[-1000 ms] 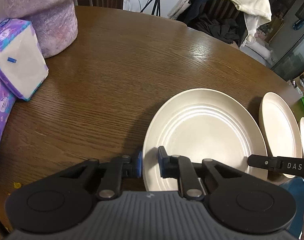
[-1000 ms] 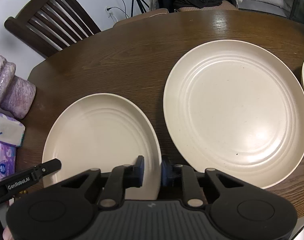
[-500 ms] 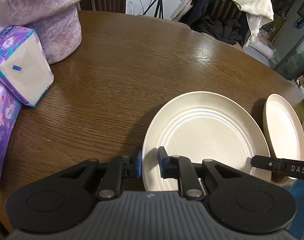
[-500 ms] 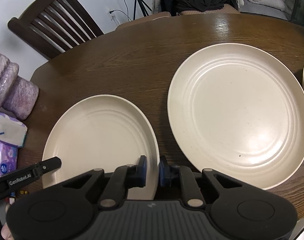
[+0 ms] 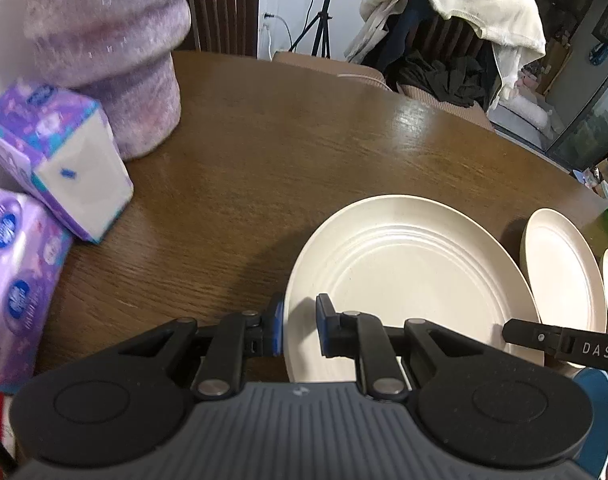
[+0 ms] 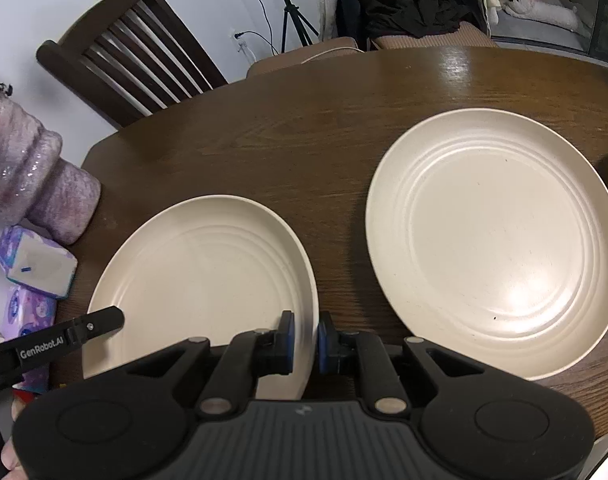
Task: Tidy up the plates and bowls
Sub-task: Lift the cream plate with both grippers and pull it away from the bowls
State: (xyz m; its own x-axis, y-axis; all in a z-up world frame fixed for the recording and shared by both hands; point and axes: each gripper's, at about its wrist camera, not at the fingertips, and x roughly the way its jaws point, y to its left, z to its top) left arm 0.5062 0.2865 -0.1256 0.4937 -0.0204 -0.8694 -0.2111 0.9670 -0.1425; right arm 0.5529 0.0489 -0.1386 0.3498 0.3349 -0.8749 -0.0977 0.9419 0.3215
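Two grippers clamp one cream plate [image 6: 199, 280]: the left gripper [image 5: 299, 326] pinches its left rim, the right gripper [image 6: 304, 340] its right rim. This plate sits left of a larger plate [image 6: 492, 240] on the table [image 6: 304, 128]. Judging the step as lifting for stacking, the next move calls for raising both sides evenly and carrying it rightward over the larger plate.

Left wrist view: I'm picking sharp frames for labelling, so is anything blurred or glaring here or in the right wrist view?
Left wrist view: the tissue packs at the left edge are smeared by motion blur, while the held plate looks fairly crisp. Right wrist view: sharper overall, with bright glare on the large plate and the table, plus fisheye bending at the edges.
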